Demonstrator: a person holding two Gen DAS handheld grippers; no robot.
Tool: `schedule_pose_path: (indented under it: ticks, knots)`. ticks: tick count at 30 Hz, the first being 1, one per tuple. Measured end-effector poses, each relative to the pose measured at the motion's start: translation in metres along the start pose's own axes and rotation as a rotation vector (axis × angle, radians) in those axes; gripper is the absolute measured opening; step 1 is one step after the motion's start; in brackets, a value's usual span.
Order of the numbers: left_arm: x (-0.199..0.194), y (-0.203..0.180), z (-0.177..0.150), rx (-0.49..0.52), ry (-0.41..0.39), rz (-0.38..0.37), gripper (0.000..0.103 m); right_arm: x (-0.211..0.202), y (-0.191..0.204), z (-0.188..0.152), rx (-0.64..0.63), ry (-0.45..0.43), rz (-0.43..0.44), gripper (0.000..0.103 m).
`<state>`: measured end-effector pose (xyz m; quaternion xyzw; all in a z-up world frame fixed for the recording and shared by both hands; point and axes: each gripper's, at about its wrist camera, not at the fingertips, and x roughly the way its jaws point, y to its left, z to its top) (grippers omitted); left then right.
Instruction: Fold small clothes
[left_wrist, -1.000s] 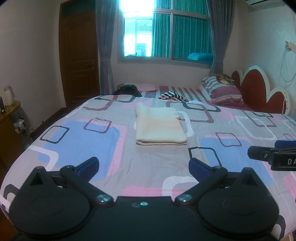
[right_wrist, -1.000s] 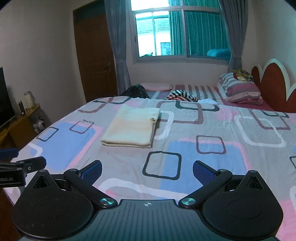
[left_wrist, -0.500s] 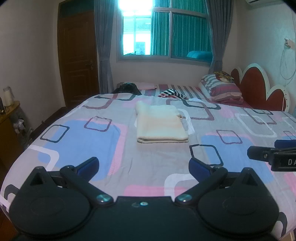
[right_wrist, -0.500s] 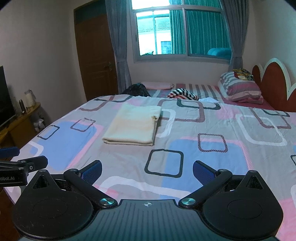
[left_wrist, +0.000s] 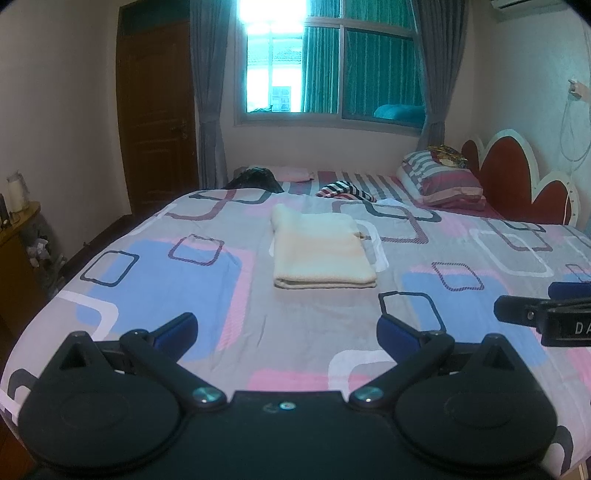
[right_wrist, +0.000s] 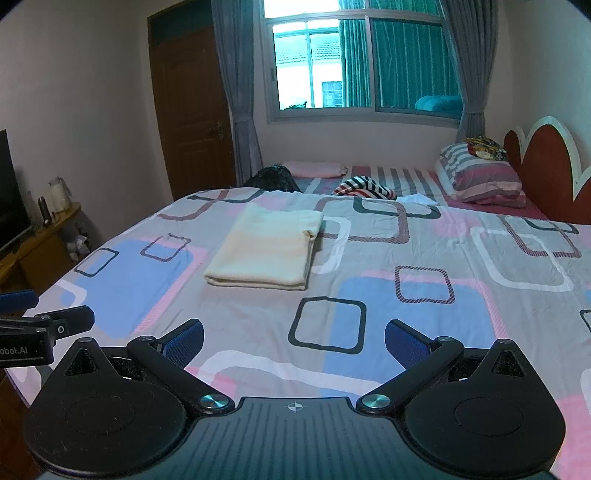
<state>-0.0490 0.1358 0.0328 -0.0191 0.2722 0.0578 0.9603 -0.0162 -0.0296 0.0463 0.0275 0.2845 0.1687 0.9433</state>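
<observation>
Nearest the cameras, the left claw (left_wrist: 287, 328) is spread wide with nothing between its blue-padded fingers (left_wrist: 176, 326), and it hovers over the near edge of the bed. The right claw (right_wrist: 294, 338) is likewise spread wide and empty, positioned to the right of the left one; each claw's tip appears at the side edge of the other's view. Both are well apart from the cloth. Beyond them, the cream folded cloth (left_wrist: 322, 251) lies flat as a neat rectangle on the patterned bedsheet of pink, blue and grey squares (right_wrist: 388, 258), near the middle of the bed. Farther back, a striped crumpled garment (right_wrist: 364, 187) and a dark bundle (right_wrist: 273, 178) rest near the far edge. A striped pillow (right_wrist: 480, 177) sits at far right against the red scalloped headboard (right_wrist: 546, 166).
</observation>
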Motion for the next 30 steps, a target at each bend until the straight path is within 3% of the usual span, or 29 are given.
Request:
schedule_pose_path:
  ticks: [30]
  knots:
    - [-0.015, 0.000, -0.002, 0.024, -0.071, 0.016, 0.102, -0.008, 0.004, 0.000, -0.003, -0.015, 0.005, 0.103]
